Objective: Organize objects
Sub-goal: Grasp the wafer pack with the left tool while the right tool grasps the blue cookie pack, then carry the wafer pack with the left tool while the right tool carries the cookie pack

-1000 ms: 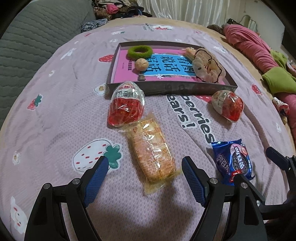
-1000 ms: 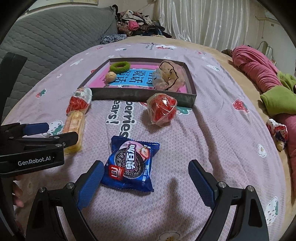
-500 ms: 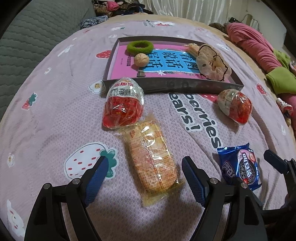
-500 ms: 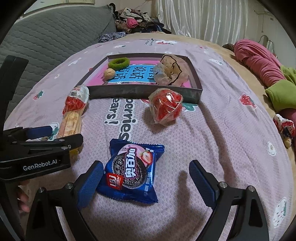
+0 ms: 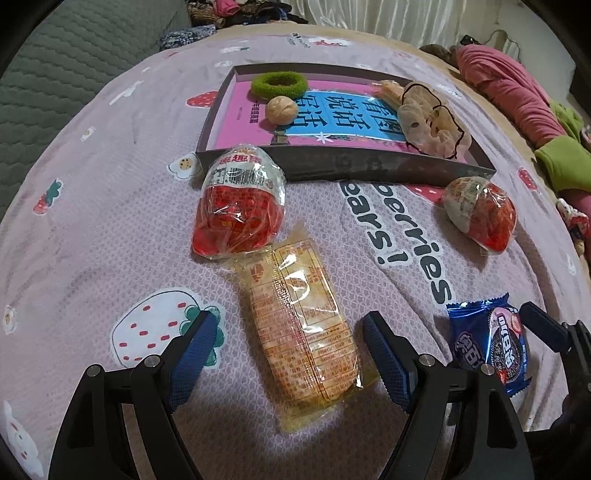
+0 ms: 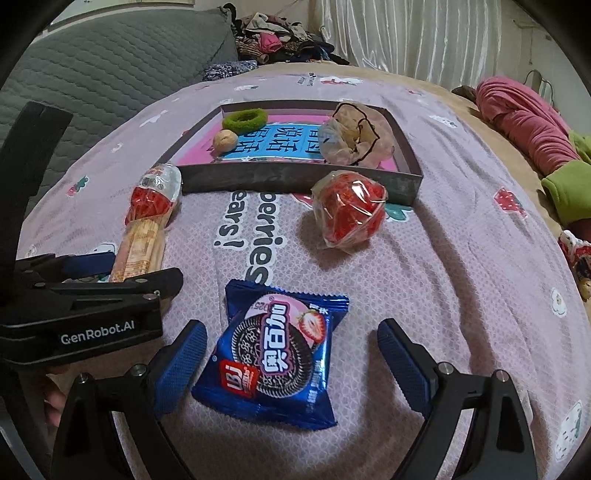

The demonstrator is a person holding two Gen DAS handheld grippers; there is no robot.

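Snacks: approach step. Left gripper (image 5: 284,354) fingers spread astride cracker pack (image 5: 301,325), right gripper (image 6: 291,365) likewise astride cookie packet (image 6: 275,354). Next: lower, clamp, carry to tray (image 6: 295,177).

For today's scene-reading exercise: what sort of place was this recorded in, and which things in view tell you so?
Most likely a bedroom at home, with the work done on a bed. The surface is a soft strawberry-print bedspread, a grey quilted headboard rises behind it, and clothes are piled beside white curtains.
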